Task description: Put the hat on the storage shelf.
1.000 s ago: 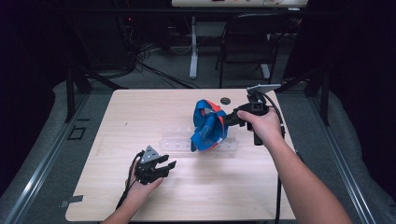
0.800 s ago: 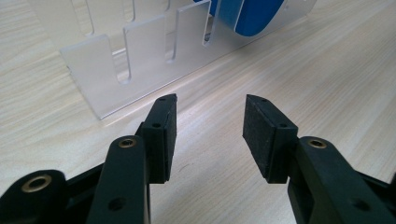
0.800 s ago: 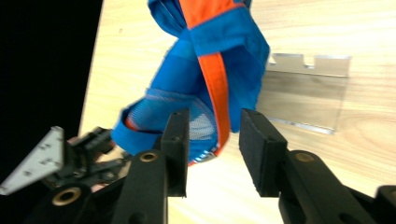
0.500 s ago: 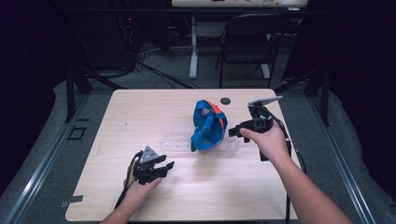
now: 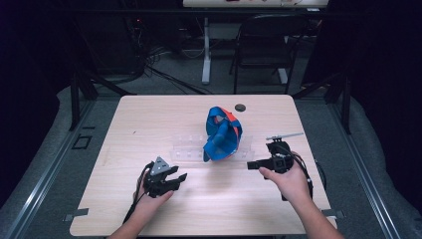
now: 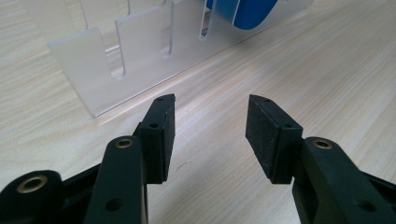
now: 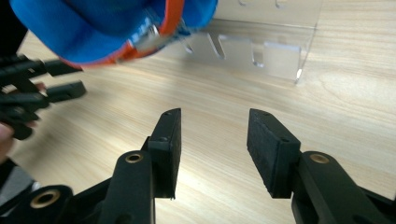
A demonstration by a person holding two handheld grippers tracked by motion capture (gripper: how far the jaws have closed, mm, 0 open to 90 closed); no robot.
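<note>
So nearest the person, the left tool [image 5: 171, 180] sat low on the pale wooden table [image 5: 149, 119], jaws parted fairly wide with nothing between them, having just been opening a bit more. The right tool [image 5: 256, 164] was off to the other side, jaws spread wide and empty too, also just opened. A little further out was the clear slotted acrylic rack [image 5: 191, 149], with the blue-and-orange bowl-shaped plastic piece [image 5: 223, 133] standing on edge at its right end, tilted and looking kinda loosely seated. My worry: that blue thing could tip out or roll if either tool bumped the rack, since the rack looked light and would probably slide. Beyond that, a small dark round disc [image 5: 240, 107] near the far edge could get knocked off.
</note>
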